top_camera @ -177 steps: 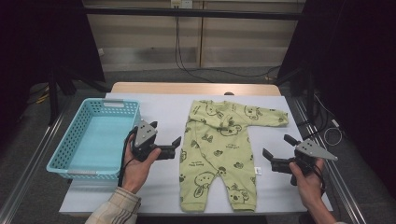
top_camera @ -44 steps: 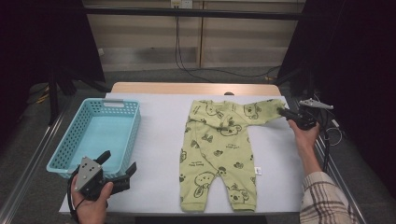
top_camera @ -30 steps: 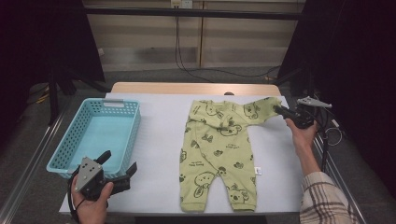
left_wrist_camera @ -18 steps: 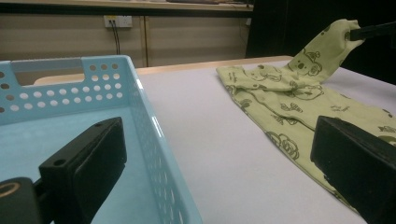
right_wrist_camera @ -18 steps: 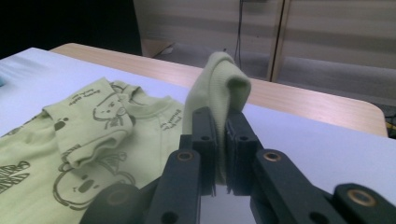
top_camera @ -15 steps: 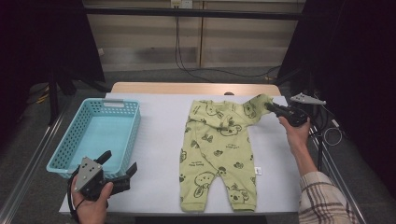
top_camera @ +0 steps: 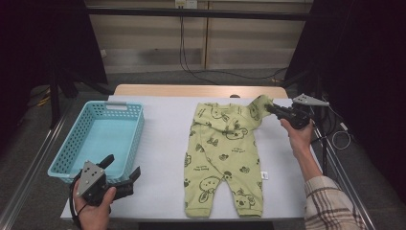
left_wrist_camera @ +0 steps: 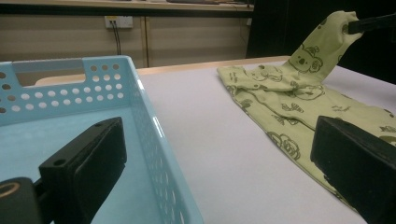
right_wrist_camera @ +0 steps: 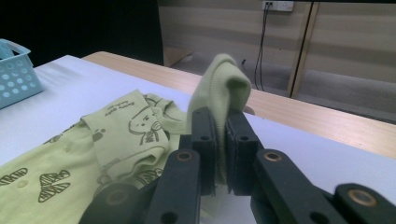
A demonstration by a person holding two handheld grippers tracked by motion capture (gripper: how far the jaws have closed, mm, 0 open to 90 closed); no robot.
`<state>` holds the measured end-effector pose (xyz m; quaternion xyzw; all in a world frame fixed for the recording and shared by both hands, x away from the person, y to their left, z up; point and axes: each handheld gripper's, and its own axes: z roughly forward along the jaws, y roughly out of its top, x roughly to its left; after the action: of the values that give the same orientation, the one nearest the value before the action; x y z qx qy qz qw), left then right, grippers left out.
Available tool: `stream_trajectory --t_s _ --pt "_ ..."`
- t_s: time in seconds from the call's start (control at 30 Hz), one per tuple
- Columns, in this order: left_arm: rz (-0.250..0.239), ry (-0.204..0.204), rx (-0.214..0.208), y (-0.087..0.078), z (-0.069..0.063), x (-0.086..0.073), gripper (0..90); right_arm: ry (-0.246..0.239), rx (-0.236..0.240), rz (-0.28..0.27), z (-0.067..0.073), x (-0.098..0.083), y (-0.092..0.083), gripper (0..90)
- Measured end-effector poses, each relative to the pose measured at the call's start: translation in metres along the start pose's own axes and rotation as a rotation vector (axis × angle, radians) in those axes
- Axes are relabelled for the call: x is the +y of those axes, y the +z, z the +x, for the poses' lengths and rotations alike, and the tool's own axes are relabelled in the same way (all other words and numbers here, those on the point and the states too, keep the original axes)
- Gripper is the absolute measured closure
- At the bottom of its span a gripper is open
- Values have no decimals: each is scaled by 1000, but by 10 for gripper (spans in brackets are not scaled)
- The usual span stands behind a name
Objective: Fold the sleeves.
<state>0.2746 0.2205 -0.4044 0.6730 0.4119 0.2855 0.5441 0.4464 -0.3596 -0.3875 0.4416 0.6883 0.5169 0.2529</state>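
A yellow-green baby romper with cartoon prints lies flat on the white table, legs toward me. My right gripper is shut on the cuff of its right-hand sleeve and holds that sleeve lifted off the table, folded inward over the chest. In the left gripper view the raised sleeve stands up at the far right. My left gripper rests open at the near left corner, beside the basket, with nothing between its jaws.
A light blue plastic basket stands at the table's left side, with nothing in it; its wall is right by my left gripper. A wooden strip runs along the far edge. Cables hang off the right side.
My right gripper has drawn the sleeve cuff leftward and slightly upward, folding the sleeve in over the romper. The left gripper has stayed where it was.
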Motion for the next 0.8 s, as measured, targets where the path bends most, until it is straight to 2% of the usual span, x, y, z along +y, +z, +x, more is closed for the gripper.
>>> stream_trajectory --t_s 0.47,0.73,0.8 --pt "1 -1 1 0 0 0 35 -21 30 4 19 4 10 843" --pt "1 -2 4 0 0 0 35 -69 64 37 33 1 21 842" --pt "3 0 2 0 1 0 35 -60 72 43 37 1 23 842"
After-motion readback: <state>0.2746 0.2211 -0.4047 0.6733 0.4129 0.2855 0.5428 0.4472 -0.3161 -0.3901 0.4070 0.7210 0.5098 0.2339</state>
